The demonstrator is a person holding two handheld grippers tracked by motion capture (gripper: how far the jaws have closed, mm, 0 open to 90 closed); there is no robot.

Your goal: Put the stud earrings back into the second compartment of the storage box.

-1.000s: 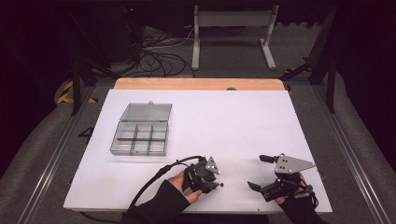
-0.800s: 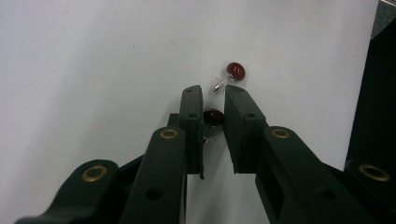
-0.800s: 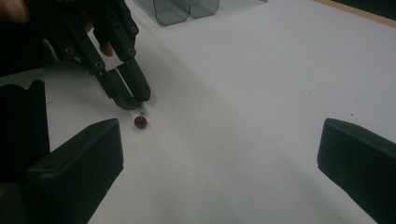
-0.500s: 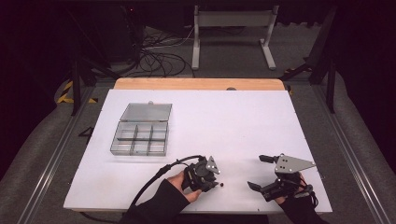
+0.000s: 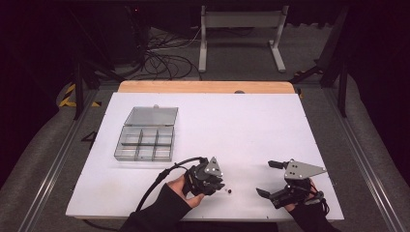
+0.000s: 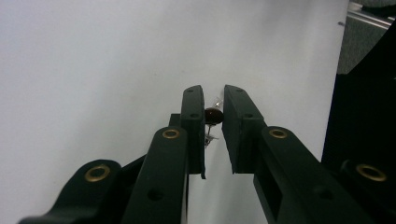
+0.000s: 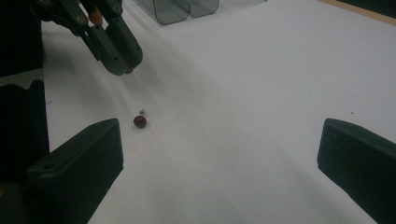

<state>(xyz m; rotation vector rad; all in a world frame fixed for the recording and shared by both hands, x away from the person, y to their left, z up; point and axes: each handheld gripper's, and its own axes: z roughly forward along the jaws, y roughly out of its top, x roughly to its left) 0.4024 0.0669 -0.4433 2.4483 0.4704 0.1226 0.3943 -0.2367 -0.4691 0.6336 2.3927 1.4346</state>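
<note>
High view: the white table (image 5: 232, 125) carries a clear compartment box (image 5: 145, 140) toward its far left, lid raised behind the tray. The left gripper (image 5: 218, 182) sits near the table's near edge, held in a dark-gloved hand (image 5: 186, 191), its black cable (image 5: 159, 181) looping back toward the person. A small dark red bead (image 5: 230, 191) lies on the table just beyond the tips of the left gripper. The right gripper (image 5: 268, 179) rests well apart to the right, a grey three-cornered plate (image 5: 300, 170) on top, jaws standing wide with nothing between them.

Left gripper view: the two black jaws are drawn close together, with a narrow gap left. The bead (image 6: 213, 115) shows in that gap near the tips; a short silvery pin or wire (image 6: 211, 136) runs from it back toward the camera, so the piece's long axis lies roughly along the jaws, red head pointing away. Whether the pads actually press on the bead cannot be told here — the other views show it lying free on the table.

Right gripper view: the right gripper's own jaws stand far apart at the lower corners. The bead (image 7: 139, 121) rests on the white surface between the near jaw and the left gripper (image 7: 122, 65), which hangs above and behind it — clear of it, tips pressed together. A tiny silver part (image 7: 142, 112) adjoins the bead on its far side. The box's edge (image 7: 187, 9) shows at the top.
</note>
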